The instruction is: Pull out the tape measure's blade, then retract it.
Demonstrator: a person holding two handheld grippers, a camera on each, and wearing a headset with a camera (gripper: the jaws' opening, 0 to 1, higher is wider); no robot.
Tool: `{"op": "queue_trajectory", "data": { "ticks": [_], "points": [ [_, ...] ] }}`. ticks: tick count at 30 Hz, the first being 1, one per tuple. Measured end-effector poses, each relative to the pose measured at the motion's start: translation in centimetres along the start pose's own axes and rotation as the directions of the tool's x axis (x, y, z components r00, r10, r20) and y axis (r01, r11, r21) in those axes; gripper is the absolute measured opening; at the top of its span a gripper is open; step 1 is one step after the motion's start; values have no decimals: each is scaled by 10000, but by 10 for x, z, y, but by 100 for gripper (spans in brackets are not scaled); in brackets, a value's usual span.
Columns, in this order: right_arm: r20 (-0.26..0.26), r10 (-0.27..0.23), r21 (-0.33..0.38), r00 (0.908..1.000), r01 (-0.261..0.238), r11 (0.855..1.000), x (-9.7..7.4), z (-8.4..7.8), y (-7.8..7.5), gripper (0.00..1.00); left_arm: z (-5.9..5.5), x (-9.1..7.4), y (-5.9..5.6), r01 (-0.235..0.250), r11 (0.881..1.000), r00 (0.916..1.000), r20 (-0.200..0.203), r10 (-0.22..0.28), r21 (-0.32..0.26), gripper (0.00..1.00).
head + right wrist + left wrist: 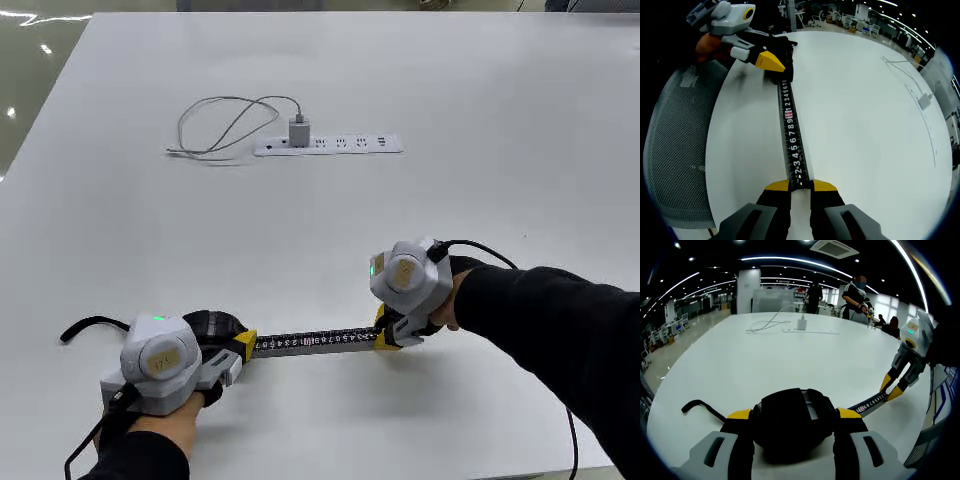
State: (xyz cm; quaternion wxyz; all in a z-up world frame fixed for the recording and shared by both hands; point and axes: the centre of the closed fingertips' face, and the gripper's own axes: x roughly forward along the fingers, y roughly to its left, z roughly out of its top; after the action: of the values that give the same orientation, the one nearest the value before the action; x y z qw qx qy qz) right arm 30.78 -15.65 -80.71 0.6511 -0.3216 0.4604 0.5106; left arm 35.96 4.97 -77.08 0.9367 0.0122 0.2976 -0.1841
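Observation:
A black tape measure case (792, 417) lies on the white table (330, 230), and my left gripper (794, 416) is shut on it. In the head view the case (215, 327) sits at the lower left, with its black wrist strap (90, 325) trailing left. The dark blade (312, 342) with white numbers runs rightward from the case, flat on the table. My right gripper (388, 338) is shut on the blade's free end. In the right gripper view the blade (791, 135) stretches away from my right gripper (801, 186) to the case (780, 52).
A white power strip (330, 145) with a plugged-in charger (299, 131) and a looped grey cable (225, 125) lies at the far middle of the table. Other people stand beyond the table's far edge in the left gripper view. A mesh chair back (677, 150) stands beside the table.

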Motion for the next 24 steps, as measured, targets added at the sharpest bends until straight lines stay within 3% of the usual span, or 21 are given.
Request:
{"op": "queue_trajectory", "data": {
  "ticks": [6, 24],
  "points": [
    [-12, -69, -260, 10000, 69, 9996, 1, 2, 1, 10, 0, 0, 0, 53, 10000, 10000, -69, -53, -2, 59],
    [120, 62, -176, 9999, -60, 9998, 3, 11, 0, 10, 1, 0, 0, 100, 9999, 9998, -142, -100, 31, 59]
  ]
}}
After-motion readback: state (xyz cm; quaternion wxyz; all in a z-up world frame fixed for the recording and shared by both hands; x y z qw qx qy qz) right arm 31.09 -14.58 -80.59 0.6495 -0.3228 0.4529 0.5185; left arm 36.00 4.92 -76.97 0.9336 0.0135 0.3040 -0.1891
